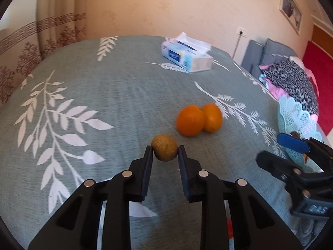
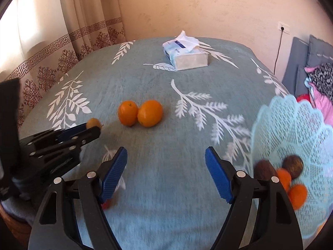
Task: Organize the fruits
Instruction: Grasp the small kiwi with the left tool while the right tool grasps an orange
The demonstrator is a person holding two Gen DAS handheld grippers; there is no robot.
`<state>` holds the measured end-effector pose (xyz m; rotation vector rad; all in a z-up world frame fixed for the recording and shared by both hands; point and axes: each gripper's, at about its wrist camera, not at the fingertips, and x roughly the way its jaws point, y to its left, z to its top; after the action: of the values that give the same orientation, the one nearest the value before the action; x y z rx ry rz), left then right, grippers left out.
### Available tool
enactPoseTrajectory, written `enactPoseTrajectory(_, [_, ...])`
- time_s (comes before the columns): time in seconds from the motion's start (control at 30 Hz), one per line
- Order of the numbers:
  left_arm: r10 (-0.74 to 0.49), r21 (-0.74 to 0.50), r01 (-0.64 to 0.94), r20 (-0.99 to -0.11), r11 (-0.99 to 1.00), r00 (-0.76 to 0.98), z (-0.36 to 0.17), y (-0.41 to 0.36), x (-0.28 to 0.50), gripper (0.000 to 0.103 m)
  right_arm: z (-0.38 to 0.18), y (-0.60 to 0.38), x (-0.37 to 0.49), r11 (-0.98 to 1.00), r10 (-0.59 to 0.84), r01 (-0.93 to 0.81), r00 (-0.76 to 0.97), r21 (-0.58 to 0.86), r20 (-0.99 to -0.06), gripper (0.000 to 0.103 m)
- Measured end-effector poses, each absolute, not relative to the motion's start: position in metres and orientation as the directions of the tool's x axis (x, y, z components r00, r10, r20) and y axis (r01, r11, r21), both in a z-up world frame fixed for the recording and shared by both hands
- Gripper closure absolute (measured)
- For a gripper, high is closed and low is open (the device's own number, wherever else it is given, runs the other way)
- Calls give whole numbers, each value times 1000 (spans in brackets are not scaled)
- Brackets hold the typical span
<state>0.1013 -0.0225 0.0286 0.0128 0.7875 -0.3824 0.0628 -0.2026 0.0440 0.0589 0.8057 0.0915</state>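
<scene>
Lace basket [image 2: 291,125] at the worktop's right edge holds two brown and two orange fruits. Your left hand-held gripper [image 1: 164,152] pinches a brown fruit [image 1: 164,150]; right hand-held gripper [image 2: 166,162] spread, empty. Two oranges [image 2: 139,113] mid-worktop, tissue box [image 2: 186,56] at far edge.

Left gripper [image 1: 164,152] clamped on small round brown fruit [image 1: 164,150], both pads touching its sides, fruit at fingertips just above teal leaf-print cloth [image 1: 87,87]. Two oranges [image 1: 198,119] just beyond it, touching each other, resting on cloth. Tissue pack [image 1: 186,54] far side of cloth, well apart from fruit, tissue sticking out top. Light-blue lace basket [image 1: 297,123] at right edge; right gripper [image 1: 278,148] in front of it, one blue pad visible, jaws apart. Patterned curtain [image 1: 31,48] at left, framed picture [image 1: 291,8] on wall at right.
</scene>
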Motion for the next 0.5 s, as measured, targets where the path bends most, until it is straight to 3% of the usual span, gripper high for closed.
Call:
enactPoseTrajectory(0.07, [-315,-123,323,-690,938,651,29,-19,102,78,41,-198,76,996,89,-61,685,65,-723,31])
enactPoseTrajectory(0.5, [-302,-121,303,-680,945,669,31,-12,100,78,12,-178,136,996,68,-94,626,11,-777,37])
